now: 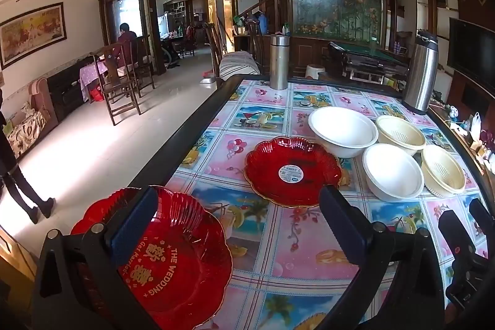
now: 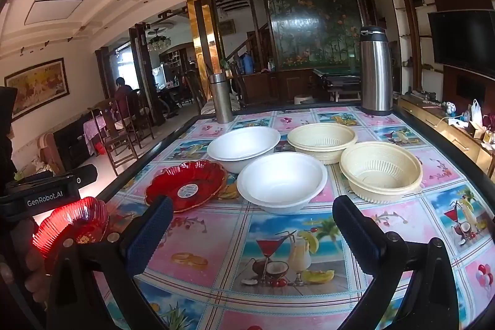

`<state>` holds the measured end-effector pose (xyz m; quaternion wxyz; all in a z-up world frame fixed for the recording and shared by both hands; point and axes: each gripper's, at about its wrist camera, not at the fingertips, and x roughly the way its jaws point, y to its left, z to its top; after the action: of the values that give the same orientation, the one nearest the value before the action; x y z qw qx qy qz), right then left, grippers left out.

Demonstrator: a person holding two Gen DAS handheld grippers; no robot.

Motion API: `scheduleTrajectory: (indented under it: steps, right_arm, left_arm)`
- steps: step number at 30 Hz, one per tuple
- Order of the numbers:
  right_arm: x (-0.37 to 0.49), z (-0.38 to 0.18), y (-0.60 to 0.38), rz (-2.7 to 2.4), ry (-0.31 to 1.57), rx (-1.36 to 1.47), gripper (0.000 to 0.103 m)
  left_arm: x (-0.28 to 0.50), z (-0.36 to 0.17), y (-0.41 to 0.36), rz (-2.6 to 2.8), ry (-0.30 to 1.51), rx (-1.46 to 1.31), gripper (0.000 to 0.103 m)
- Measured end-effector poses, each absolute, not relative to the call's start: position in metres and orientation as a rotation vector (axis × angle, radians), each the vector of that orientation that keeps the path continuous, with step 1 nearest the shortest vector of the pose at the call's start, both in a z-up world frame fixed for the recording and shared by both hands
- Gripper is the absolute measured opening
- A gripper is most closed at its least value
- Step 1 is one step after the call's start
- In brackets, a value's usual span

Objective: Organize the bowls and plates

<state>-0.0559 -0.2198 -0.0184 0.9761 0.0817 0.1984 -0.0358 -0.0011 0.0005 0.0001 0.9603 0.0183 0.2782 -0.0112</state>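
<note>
Two red scalloped plates lie on the patterned table. The near red plate (image 1: 173, 262) with gold wedding lettering sits at the table's left edge, partly under my left finger; it shows in the right wrist view (image 2: 72, 221) too. The far red plate (image 1: 292, 170) (image 2: 187, 184) has a round sticker. Two white bowls (image 1: 343, 135) (image 1: 393, 170) and two cream strainer bowls (image 1: 400, 132) (image 1: 444, 173) stand behind it, also in the right wrist view (image 2: 244, 146) (image 2: 281, 180) (image 2: 321, 141) (image 2: 380, 170). My left gripper (image 1: 238, 225) is open and empty. My right gripper (image 2: 252, 229) is open and empty.
A steel flask (image 1: 279, 62) and a tall steel thermos (image 1: 420, 73) stand at the table's far edge (image 1: 340, 82). The table's dark left rim (image 1: 185, 138) borders the floor. My right gripper shows at the right of the left wrist view (image 1: 464, 237).
</note>
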Motion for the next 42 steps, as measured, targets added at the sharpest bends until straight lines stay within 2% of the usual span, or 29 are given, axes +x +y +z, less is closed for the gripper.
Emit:
scheduleTrajectory:
  steps: [42]
  right_arm:
    - [-0.04,-0.017,-0.207,-0.069,0.422,0.143,0.103]
  left_arm:
    - [0.001,-0.006,-0.002,-0.074,0.59,0.054,0.103]
